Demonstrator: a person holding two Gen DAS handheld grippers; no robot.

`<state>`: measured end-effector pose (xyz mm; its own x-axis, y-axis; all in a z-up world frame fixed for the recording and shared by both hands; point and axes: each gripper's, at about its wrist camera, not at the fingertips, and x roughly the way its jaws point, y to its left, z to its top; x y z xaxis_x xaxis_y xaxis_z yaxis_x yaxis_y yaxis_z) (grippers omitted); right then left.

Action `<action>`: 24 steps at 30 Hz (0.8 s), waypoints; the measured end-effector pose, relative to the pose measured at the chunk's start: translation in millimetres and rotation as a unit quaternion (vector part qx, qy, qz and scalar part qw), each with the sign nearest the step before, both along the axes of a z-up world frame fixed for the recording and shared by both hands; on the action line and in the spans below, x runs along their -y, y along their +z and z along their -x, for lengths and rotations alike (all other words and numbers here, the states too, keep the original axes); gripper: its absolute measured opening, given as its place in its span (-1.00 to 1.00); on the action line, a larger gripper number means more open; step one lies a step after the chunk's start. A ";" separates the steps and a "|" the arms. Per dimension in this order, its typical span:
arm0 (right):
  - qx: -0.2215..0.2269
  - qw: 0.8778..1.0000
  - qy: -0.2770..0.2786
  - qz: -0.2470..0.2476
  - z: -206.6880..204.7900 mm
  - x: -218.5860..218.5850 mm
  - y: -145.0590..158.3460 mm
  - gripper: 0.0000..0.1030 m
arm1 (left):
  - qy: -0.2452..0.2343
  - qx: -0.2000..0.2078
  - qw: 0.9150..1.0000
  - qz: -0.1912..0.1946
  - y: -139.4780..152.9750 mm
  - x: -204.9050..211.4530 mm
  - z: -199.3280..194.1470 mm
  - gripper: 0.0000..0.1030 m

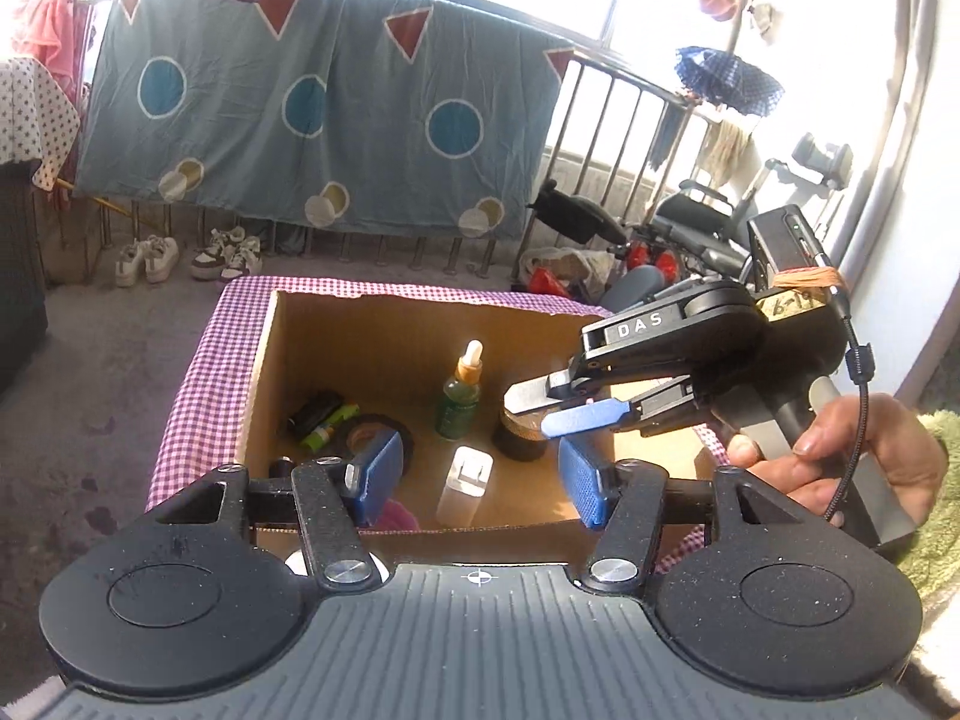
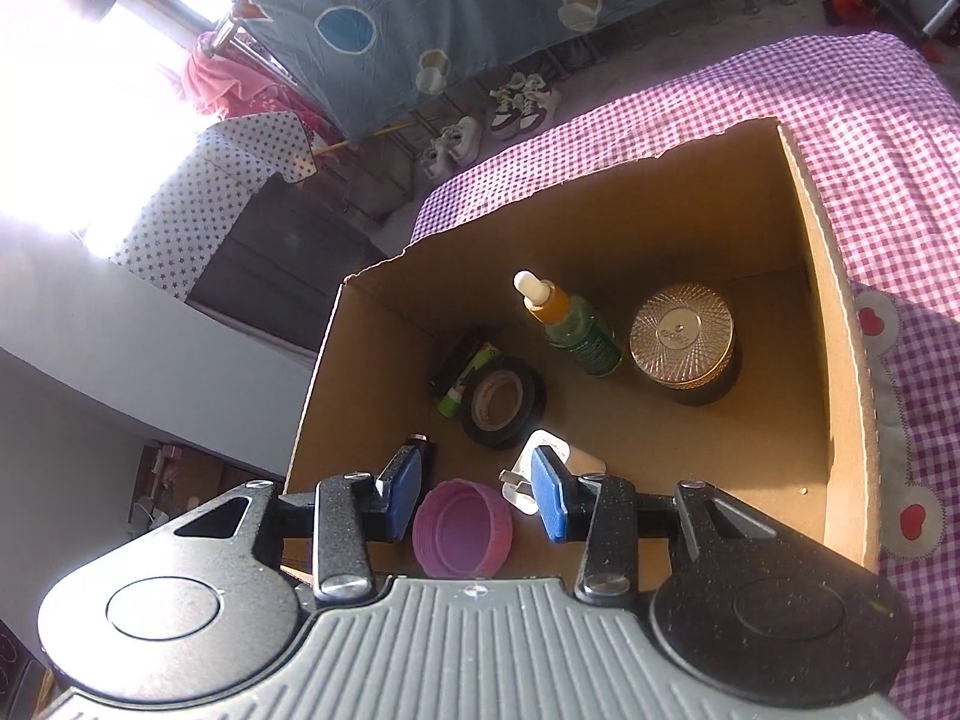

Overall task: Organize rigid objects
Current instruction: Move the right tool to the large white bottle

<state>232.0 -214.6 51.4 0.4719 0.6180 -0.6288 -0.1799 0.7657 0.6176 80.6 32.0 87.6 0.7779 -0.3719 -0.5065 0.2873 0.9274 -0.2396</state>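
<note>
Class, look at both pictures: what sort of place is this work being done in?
Probably an enclosed home balcony used for drying laundry: a patterned sheet hangs over a metal railing below bright windows, and pairs of shoes sit on the bare floor.

The small black item (image 2: pixel 420 450) at the box's near wall is mostly hidden behind a pad. The white charger (image 2: pixel 558 468) is partly covered too, and the jar (image 1: pixel 522 435) sits behind the right gripper (image 1: pixel 534 411).
</note>
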 end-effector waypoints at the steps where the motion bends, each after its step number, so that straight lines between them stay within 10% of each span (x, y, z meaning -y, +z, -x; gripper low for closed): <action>1: -0.006 1.000 0.001 0.003 -1.8 -4.6 -2.4 -0.15 | 0.006 0.003 1.000 -0.002 -0.3 -3.1 2.3 0.14; 16: 0.080 0.994 0.048 -0.064 106.2 -38.6 4.5 -0.02 | 0.032 -0.013 0.999 -0.027 -52.1 -35.4 11.6 0.52; 24: 0.050 0.995 0.009 -0.084 111.3 -56.1 -32.6 0.04 | 0.021 -0.046 0.997 -0.061 -73.6 -26.0 -1.0 0.68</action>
<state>120.7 -158.6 18.8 0.5148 0.7189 -0.4671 -0.2592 0.6499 0.7145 81.6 57.9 14.0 0.7388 -0.2715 -0.6168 0.2303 0.9619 -0.1475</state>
